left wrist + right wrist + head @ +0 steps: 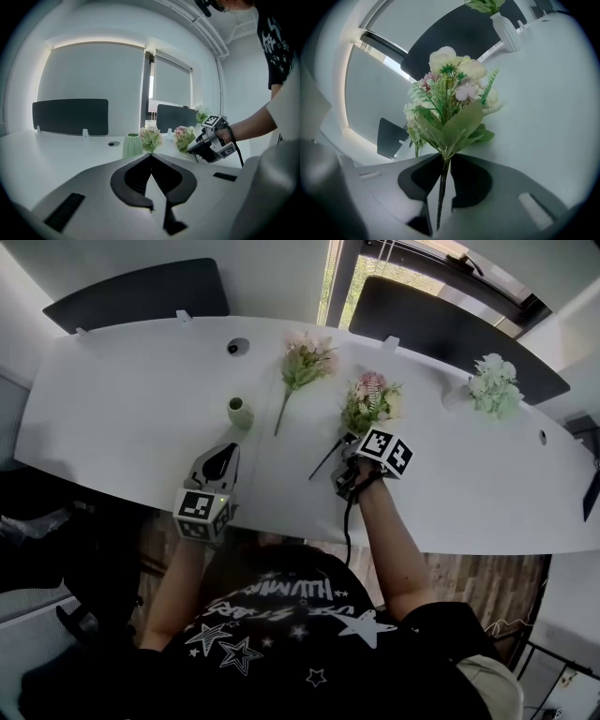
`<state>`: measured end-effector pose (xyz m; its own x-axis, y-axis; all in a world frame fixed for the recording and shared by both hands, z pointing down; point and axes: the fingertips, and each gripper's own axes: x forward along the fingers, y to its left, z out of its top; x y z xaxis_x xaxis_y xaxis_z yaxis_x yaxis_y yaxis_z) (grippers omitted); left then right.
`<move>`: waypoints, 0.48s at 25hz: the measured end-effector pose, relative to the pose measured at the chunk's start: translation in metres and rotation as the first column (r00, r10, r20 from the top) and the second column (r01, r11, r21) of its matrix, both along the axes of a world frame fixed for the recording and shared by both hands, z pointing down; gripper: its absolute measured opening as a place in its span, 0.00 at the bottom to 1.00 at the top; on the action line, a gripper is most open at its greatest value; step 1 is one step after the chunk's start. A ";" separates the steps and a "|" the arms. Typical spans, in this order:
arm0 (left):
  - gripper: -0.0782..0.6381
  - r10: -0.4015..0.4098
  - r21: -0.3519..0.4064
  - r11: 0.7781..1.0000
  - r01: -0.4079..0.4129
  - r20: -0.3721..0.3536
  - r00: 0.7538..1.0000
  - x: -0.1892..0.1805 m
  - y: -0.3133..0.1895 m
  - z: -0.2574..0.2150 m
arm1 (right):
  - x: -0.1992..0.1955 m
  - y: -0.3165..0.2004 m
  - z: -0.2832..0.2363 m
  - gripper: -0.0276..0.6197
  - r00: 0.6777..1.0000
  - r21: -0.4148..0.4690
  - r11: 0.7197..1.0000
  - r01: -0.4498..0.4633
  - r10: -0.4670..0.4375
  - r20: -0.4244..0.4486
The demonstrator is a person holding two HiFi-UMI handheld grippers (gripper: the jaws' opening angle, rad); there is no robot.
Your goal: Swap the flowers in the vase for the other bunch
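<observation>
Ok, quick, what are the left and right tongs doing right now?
Left tongs: closed, nothing between them.
Right tongs: closed on the stem of the flower bunch.

Shirt: a black short-sleeved T-shirt [281, 634], printed in white with outlined stars, one large solid star and a band of slanted lettering.
Left tool [228, 450]: a pale grey moulded shell with a black opening near the tip. Its own camera shows smooth grey flanks, curved black pads [133, 178] and dark rectangular slots.
Left marker cube [202, 512]: white faces with black square patterns and a small green light at the upper edge.
Right tool [345, 442]: a darker housing in black and grey.
Right marker cube [386, 451]: white faces with bold black square patterns.
Cable [349, 521]: thin and black, leaving the right tool beside the forearm.
</observation>
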<state>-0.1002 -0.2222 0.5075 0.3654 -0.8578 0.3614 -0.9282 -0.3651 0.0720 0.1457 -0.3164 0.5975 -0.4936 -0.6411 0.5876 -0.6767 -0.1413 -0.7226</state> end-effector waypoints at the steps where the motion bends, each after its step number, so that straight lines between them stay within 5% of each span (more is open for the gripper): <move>1: 0.12 0.004 0.003 1.000 -0.004 -0.004 1.000 -0.003 -0.002 0.000 | -0.002 -0.001 -0.003 0.13 1.000 0.012 1.000 -0.005 0.005 0.008; 12: 0.12 0.115 0.051 0.992 -0.114 -0.027 0.993 -0.018 -0.031 -0.015 | -0.029 -0.014 -0.077 0.12 0.995 0.230 0.970 -0.072 0.053 0.089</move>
